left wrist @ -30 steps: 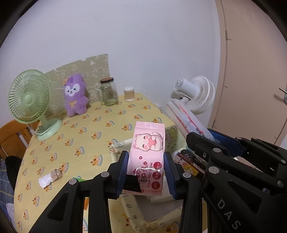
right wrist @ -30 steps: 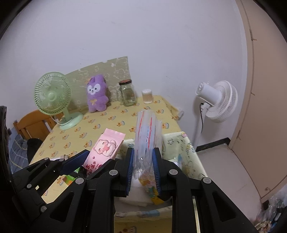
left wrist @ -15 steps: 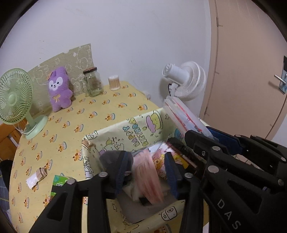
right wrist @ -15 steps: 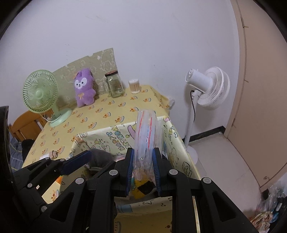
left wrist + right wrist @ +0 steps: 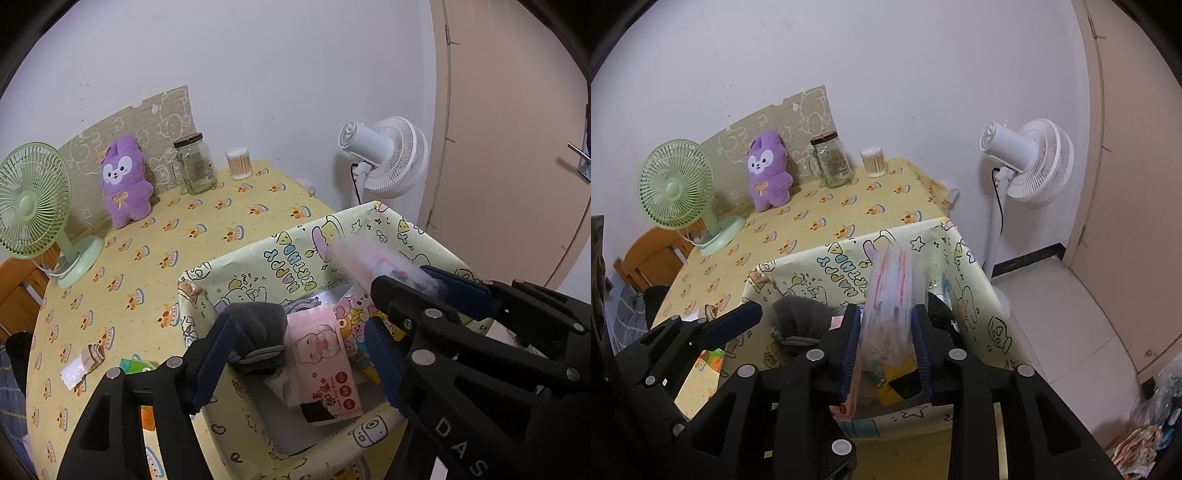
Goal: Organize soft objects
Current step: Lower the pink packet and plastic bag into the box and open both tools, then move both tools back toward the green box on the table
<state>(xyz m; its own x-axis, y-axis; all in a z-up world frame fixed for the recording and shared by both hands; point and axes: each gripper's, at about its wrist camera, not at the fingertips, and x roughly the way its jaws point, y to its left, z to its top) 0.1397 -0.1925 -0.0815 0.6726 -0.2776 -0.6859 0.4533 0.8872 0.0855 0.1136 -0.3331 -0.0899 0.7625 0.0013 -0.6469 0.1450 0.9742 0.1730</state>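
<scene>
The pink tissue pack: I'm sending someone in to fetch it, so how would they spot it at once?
Find the yellow table and the cartoon-printed box at its near edge. Inside, between the open left tongs, lies the pink tissue pack. Unlike the grey fabric beside it, it is glossy, with a cartoon animal face.

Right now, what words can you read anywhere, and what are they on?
"DAS": white letters on the black right gripper.
"HAPPY BIRTHDAY": upside down on the inner wall of the yellow box; the second word is only partly clear.
Pink tissue pack: red dots and print, too small to read.
Glass jar: label too blurred to read.
</scene>
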